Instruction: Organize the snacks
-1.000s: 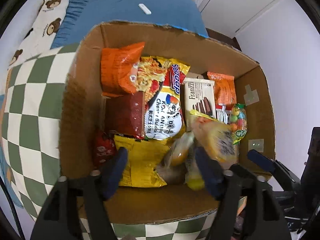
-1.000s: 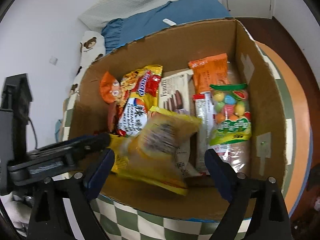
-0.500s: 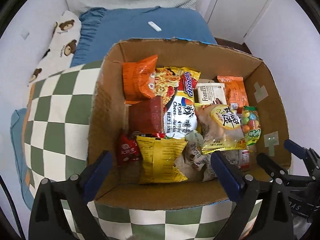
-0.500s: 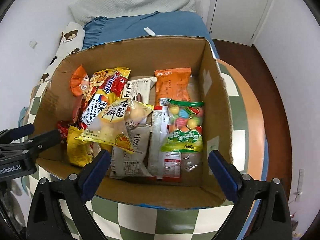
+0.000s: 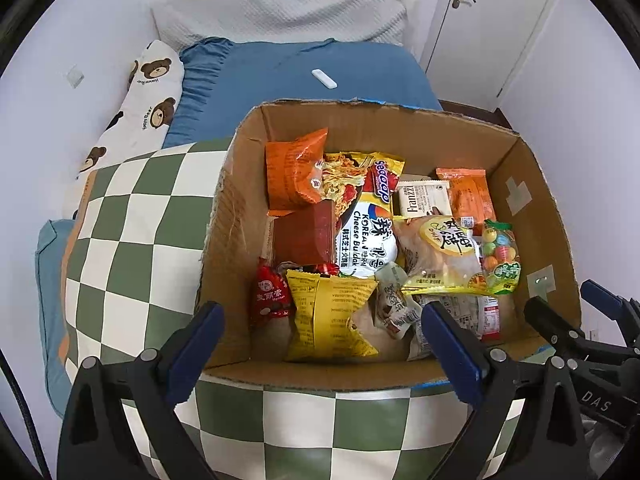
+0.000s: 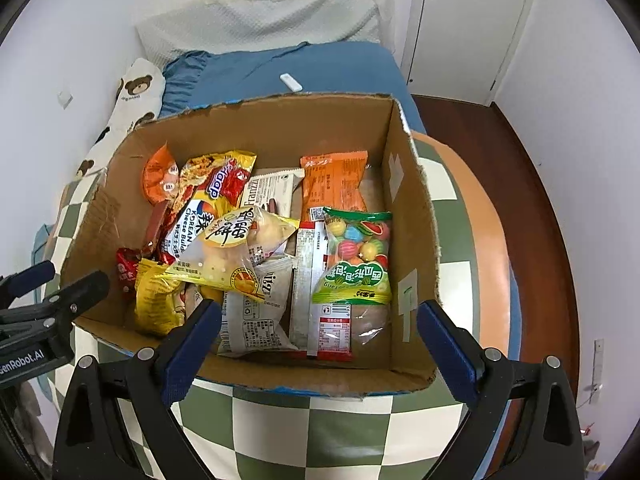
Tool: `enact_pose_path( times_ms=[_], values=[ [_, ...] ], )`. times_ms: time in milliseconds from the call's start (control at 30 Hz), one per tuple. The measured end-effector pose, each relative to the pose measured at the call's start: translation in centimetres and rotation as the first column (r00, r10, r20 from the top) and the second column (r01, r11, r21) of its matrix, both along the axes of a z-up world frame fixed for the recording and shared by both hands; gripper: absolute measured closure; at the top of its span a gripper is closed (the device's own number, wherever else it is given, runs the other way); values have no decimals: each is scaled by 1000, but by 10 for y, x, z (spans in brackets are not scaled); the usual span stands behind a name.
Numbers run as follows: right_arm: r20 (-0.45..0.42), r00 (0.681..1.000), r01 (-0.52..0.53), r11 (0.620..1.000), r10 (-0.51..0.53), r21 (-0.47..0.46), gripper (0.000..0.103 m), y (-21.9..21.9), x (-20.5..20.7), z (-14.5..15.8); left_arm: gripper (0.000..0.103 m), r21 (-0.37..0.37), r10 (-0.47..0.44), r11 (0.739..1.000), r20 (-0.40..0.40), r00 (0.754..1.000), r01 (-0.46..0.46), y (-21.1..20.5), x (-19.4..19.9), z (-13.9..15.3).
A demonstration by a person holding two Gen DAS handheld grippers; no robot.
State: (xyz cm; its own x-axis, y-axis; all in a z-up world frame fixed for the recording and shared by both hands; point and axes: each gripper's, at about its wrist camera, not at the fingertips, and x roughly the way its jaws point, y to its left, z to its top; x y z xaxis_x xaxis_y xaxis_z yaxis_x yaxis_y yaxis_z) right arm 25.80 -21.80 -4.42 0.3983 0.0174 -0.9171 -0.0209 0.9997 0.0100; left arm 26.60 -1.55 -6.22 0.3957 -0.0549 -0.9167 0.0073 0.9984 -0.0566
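An open cardboard box [image 5: 224,216] [image 6: 412,208] holds several snack packs. A yellow bag of round buns [image 5: 444,256] [image 6: 236,252] lies on top in the middle. Beside it are a gumball bag [image 5: 500,256] [image 6: 356,256], a Korean noodle pack [image 5: 368,236] [image 6: 196,220], a yellow crisp bag [image 5: 332,316] and orange packs [image 5: 294,176] [image 6: 334,184]. My left gripper [image 5: 324,354] is open and empty above the box's near wall. My right gripper [image 6: 320,348] is open and empty at the near wall too.
The box stands on a green-and-white checked cushion [image 5: 120,216] [image 6: 320,428]. Behind it is a bed with a blue sheet [image 5: 304,76], a bear-print pillow [image 5: 140,100] and a small white remote [image 5: 325,79]. A white door [image 6: 464,24] and dark wood floor [image 6: 536,184] lie to the right.
The yellow bun bag left the grippers and now lies on the pile in the box. Both grippers opened wide and pulled back and up from the box.
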Motion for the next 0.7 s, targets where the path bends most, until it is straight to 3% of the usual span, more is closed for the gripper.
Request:
enact_pose_path(
  times_ms=[267,700],
  values=[
    [85,996,5,1000,-7,18,1,-6,-31,34,2,5,2,1000,94,996,-3,-5,-31,36],
    [273,962,-45,997,27,60,0,-15,-136,122,2,22,-4,1000,269,963,-2,-10,-129,111]
  ],
)
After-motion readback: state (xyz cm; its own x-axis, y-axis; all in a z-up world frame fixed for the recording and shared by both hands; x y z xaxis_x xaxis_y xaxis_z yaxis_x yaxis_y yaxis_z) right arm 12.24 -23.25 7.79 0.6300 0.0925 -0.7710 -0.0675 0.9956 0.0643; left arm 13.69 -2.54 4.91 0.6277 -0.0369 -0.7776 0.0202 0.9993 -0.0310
